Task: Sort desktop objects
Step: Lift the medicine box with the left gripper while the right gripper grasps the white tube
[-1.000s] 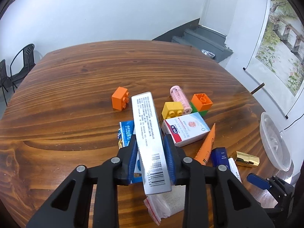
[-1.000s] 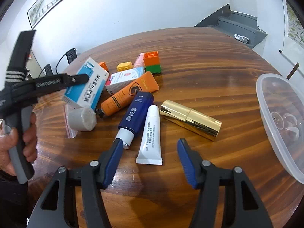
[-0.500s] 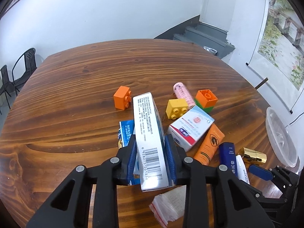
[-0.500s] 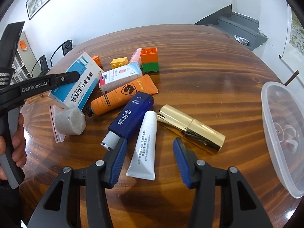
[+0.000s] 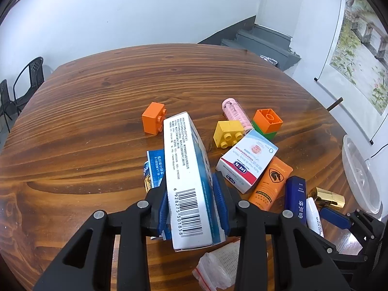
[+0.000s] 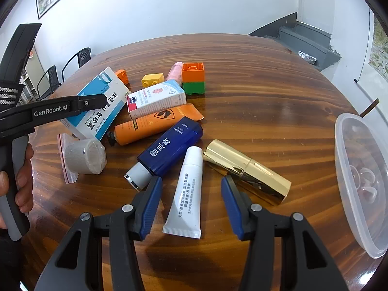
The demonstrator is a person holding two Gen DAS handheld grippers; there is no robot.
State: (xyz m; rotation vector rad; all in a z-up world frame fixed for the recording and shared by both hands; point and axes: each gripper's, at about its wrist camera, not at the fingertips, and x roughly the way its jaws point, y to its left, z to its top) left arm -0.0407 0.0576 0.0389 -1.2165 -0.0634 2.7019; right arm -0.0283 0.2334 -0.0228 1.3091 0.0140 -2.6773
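Observation:
My left gripper (image 5: pixel 191 194) is shut on a blue-and-white medicine box (image 5: pixel 185 169) and holds it above the table; the box also shows in the right wrist view (image 6: pixel 97 104). My right gripper (image 6: pixel 191 194) is open, its jaws on either side of a white tube (image 6: pixel 188 191) lying on the wood. A dark blue bottle (image 6: pixel 167 150) lies left of the tube and a gold cylinder (image 6: pixel 245 169) right of it.
An orange tube (image 6: pixel 155 126), a baby-wash box (image 6: pixel 155 97), a pink roller (image 5: pixel 236 112), orange (image 5: pixel 154 118), yellow (image 5: pixel 228 133) and orange-green (image 6: pixel 192 77) bricks, a bagged gauze roll (image 6: pixel 82 158) and a blue sachet (image 5: pixel 155 165) lie about. A clear plastic tub (image 6: pixel 359 181) stands far right.
My right gripper has moved forward and down, and its jaws now straddle the white tube. My left gripper has lifted the medicine box slightly and tilted it.

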